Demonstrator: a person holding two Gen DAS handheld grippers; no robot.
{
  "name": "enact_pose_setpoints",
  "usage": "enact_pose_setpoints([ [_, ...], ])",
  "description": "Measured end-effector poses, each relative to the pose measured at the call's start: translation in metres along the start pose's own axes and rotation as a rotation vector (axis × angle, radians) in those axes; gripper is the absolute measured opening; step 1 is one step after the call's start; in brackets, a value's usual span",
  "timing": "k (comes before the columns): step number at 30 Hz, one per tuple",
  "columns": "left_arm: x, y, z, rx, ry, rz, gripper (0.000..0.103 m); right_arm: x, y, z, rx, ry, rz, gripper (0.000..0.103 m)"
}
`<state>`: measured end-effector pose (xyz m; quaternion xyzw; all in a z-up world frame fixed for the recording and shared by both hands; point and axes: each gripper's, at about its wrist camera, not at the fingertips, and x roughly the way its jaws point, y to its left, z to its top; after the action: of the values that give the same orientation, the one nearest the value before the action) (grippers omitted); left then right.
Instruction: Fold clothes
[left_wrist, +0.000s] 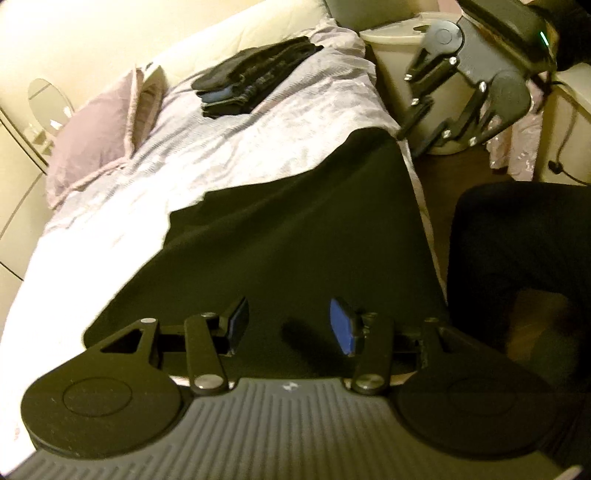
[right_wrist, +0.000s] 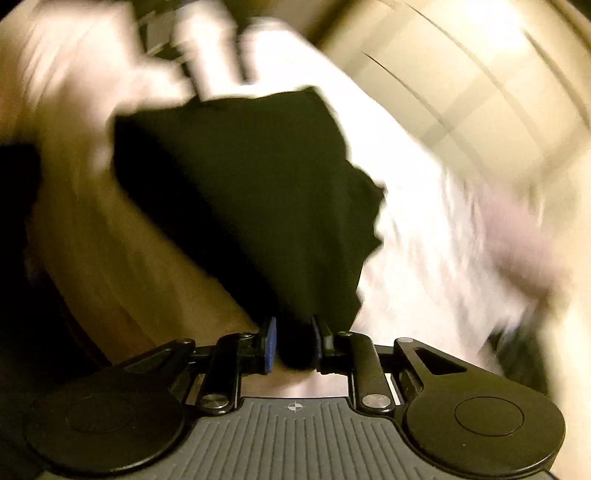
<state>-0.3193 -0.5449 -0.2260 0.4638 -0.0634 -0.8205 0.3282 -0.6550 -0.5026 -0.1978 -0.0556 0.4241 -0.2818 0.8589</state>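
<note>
Plainly, a black garment (left_wrist: 288, 229) lies spread on the bed (left_wrist: 122, 236), on its pale lilac cover; in the left wrist view it fills the middle and runs toward the bed's edge at 3 o'clock. Its near hem is hidden behind the left gripper (left_wrist: 291, 326), whose blue-padded fingers (left_wrist: 341, 326) stand spread above the cloth with nothing between them. Whether they touch the fabric below cannot be told.

At 12 o'clock on the bed sits a stack of folded dark clothes (left_wrist: 251, 83), its layers too small to tell apart. A lilac pillow (left_wrist: 96, 136) lies at 10 o'clock. The right gripper (left_wrist: 424, 118) shows at 1 o'clock in this view, off the bed's side and in front of a pale bin (left_wrist: 391, 55); from here its fingertips merge into dark metal and their gap is unreadable. A person's dark-clothed leg (left_wrist: 517, 266) fills 4 o'clock, cut off by the frame.

The right wrist view is heavily smeared by motion. Its fingers (right_wrist: 270, 345) stand close together with a dark fold of the black garment (right_wrist: 240, 192) between them, apparently pinched, though the blur and the cloth's blackness hide the far pad's contact. The garment stretches from the fingers toward 11 o'clock. Pale bedding at 3 o'clock and the floor (right_wrist: 129, 280) at 8 o'clock are only streaks.
</note>
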Motion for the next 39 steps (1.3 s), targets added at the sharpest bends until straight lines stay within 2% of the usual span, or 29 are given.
enact_pose_setpoints([
  [2, -0.003, 0.002, 0.002, 0.006, -0.003, 0.021, 0.045, -0.01, -0.023, -0.001, 0.264, 0.008, 0.083, 0.052],
  [3, -0.004, 0.003, 0.003, 0.009, -0.006, 0.03, 0.045, -0.014, -0.035, -0.006, 0.396, -0.004, 0.123, 0.056],
  [6, 0.0, 0.007, 0.009, 0.016, -0.014, 0.05, 0.045, -0.019, -0.062, -0.02, 0.784, -0.055, 0.254, 0.057],
  [8, 0.005, 0.007, 0.014, 0.016, -0.025, 0.046, 0.045, -0.021, -0.068, -0.035, 0.988, -0.079, 0.31, 0.057],
  [12, 0.02, 0.005, 0.022, 0.035, -0.034, 0.025, 0.045, 0.023, -0.096, -0.048, 1.352, -0.109, 0.456, 0.058],
  [14, 0.031, 0.005, 0.022, 0.047, -0.024, 0.014, 0.045, 0.032, -0.1, -0.061, 1.511, -0.141, 0.521, 0.057],
  [16, 0.042, 0.008, 0.02, 0.05, -0.007, 0.004, 0.045, 0.038, -0.104, -0.063, 1.56, -0.175, 0.525, 0.057],
  [17, 0.048, 0.009, 0.019, 0.05, 0.004, -0.001, 0.045, 0.042, -0.107, -0.063, 1.578, -0.193, 0.524, 0.048],
  [19, 0.058, 0.013, 0.016, 0.046, 0.023, -0.004, 0.045, 0.046, -0.111, -0.064, 1.594, -0.215, 0.51, 0.012],
  [21, 0.06, 0.017, 0.016, 0.033, 0.006, -0.001, 0.045, 0.038, -0.12, -0.061, 1.558, -0.239, 0.502, 0.011],
  [23, 0.063, 0.021, 0.017, 0.018, -0.01, 0.001, 0.045, 0.019, -0.133, -0.051, 1.484, -0.315, 0.49, 0.01],
  [25, 0.065, 0.027, 0.019, -0.01, -0.024, -0.002, 0.045, 0.007, -0.14, -0.05, 1.463, -0.356, 0.462, 0.01],
  [28, 0.079, 0.029, 0.02, 0.009, 0.014, -0.009, 0.045, 0.024, -0.138, -0.072, 1.534, -0.267, 0.43, 0.01],
  [30, 0.085, 0.031, 0.017, 0.012, 0.034, -0.018, 0.046, 0.043, -0.128, -0.09, 1.578, -0.19, 0.459, 0.011],
  [33, 0.085, 0.036, 0.013, -0.003, 0.048, -0.023, 0.046, 0.045, -0.125, -0.102, 1.6, -0.198, 0.487, 0.011],
  [36, 0.075, 0.039, 0.01, 0.016, 0.056, 0.004, 0.046, 0.034, -0.129, -0.094, 1.536, -0.197, 0.44, 0.017],
  [37, 0.071, 0.04, 0.008, 0.025, 0.058, 0.016, 0.046, 0.027, -0.13, -0.091, 1.501, -0.191, 0.407, 0.021],
  [38, 0.066, 0.041, 0.006, 0.036, 0.06, 0.03, 0.046, 0.019, -0.13, -0.087, 1.465, -0.186, 0.373, 0.032],
  [39, 0.06, 0.042, 0.003, 0.047, 0.062, 0.045, 0.046, 0.012, -0.128, -0.084, 1.423, -0.178, 0.332, 0.037],
])
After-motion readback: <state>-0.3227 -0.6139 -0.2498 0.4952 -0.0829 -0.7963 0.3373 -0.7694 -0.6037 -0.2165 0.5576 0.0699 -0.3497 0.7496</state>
